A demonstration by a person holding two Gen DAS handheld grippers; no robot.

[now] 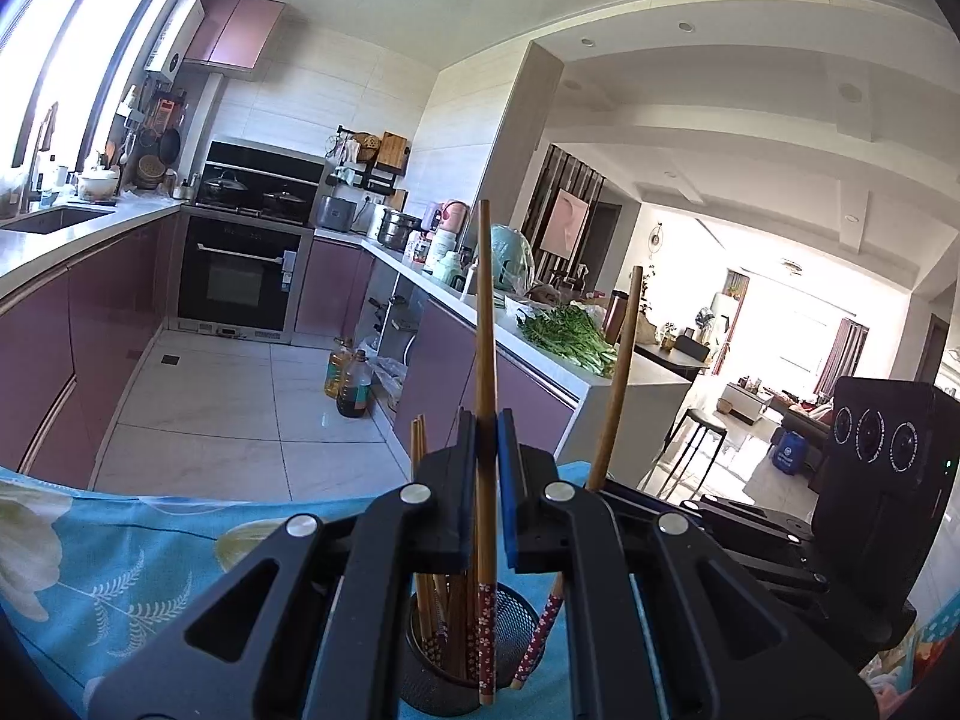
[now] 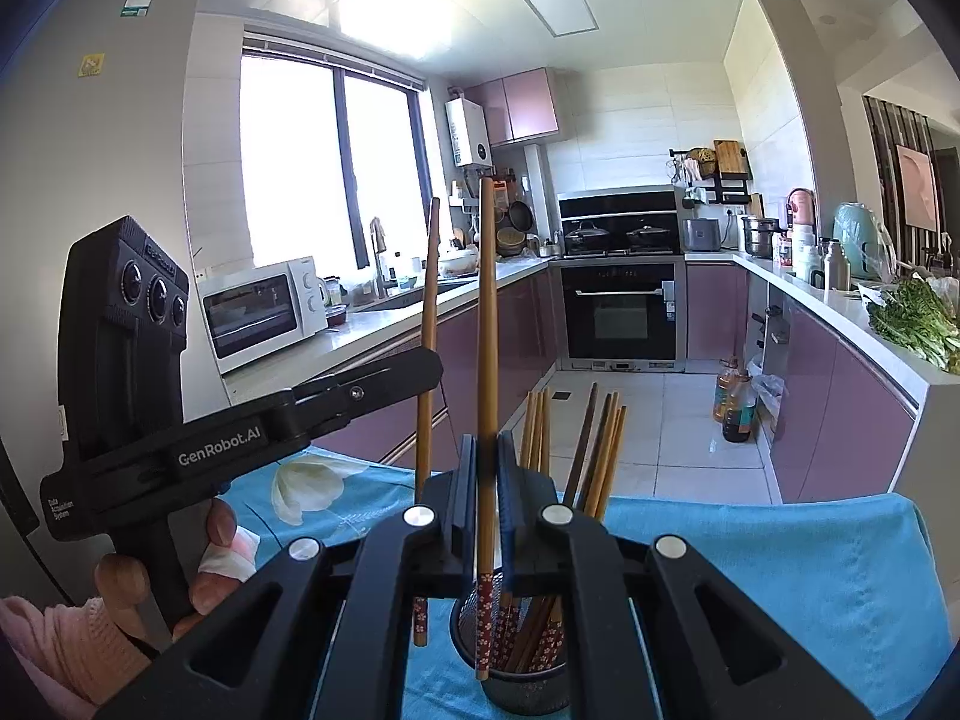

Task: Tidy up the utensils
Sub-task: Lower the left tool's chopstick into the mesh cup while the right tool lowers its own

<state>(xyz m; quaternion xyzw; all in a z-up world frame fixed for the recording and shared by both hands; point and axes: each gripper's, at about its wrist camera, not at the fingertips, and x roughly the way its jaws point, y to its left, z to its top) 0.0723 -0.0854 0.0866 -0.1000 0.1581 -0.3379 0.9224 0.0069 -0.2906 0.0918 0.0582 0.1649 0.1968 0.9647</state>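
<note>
Left gripper [image 1: 486, 450]: its two black fingers are pressed tight on one brown chopstick [image 1: 485, 324]. The stick stands almost straight up, pointing to 12 o'clock.
Left chopstick's low end: it has a red part with little white flowers. It hangs at the near rim of the mesh cup [image 1: 516, 630], toward 6 o'clock. I cannot tell if it touches the cup.
Right gripper [image 2: 487, 468]: its fingers are squeezed shut on another chopstick [image 2: 487, 312]. This one is upright too.
Right chopstick's low end: red with flowers, down at the front of the cup's rim [image 2: 465, 630] in the right wrist view. I cannot tell if it is inside or just in front.
Each gripper seen from the other: in the left wrist view the right gripper sits at 3 o'clock, and its stick [image 1: 621, 372] leans a bit to 1 o'clock. In the right wrist view the left gripper [image 2: 427, 360] sits at 9 o'clock, held by a hand [image 2: 210, 546].
Chopsticks in the cup [image 2: 594, 456]: a bunch stands in the black mesh cup and fans out toward 12 and 1 o'clock.
Cloth [image 2: 780, 570]: the cup stands on a blue cloth with white flowers.
Far off: green vegetables [image 1: 570, 336] lie on the counter at 2 o'clock in the left wrist view. A white microwave [image 2: 264, 312] sits at 10 o'clock in the right wrist view.
</note>
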